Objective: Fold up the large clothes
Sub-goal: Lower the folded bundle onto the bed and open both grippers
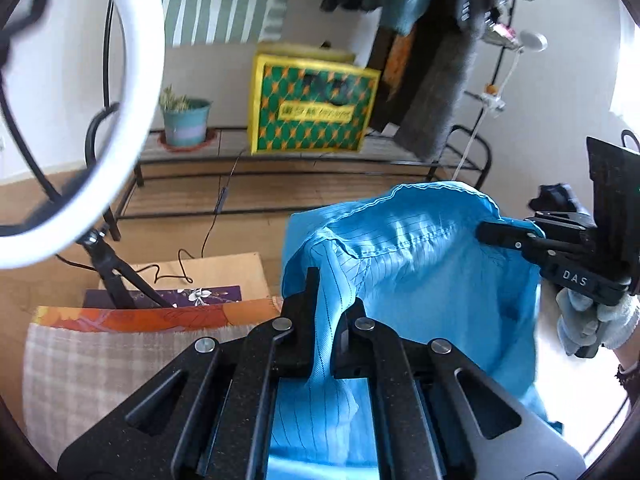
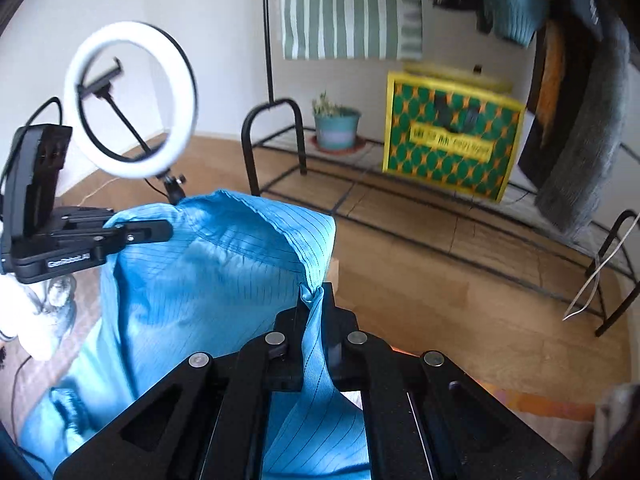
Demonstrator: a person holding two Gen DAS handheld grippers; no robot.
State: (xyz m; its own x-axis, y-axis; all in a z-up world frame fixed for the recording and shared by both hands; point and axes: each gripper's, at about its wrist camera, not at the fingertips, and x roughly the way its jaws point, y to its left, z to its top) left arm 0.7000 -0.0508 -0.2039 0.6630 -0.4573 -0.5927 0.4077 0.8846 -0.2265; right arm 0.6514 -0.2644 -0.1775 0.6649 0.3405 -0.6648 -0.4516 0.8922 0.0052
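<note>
Two grippers held the blue garment aloft above the floor, its top edge stretched between them. Left gripper was clamped on one corner, right gripper on the other, cloth hanging below.

Wrist cams close behind claws, facing forward; shared — yellow-green box.

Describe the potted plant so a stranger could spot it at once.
Look along the low black wire rack against the white wall. Left of the yellow-green patterned box stands the potted plant, the only round teal pot, on a reddish saucer.
</note>
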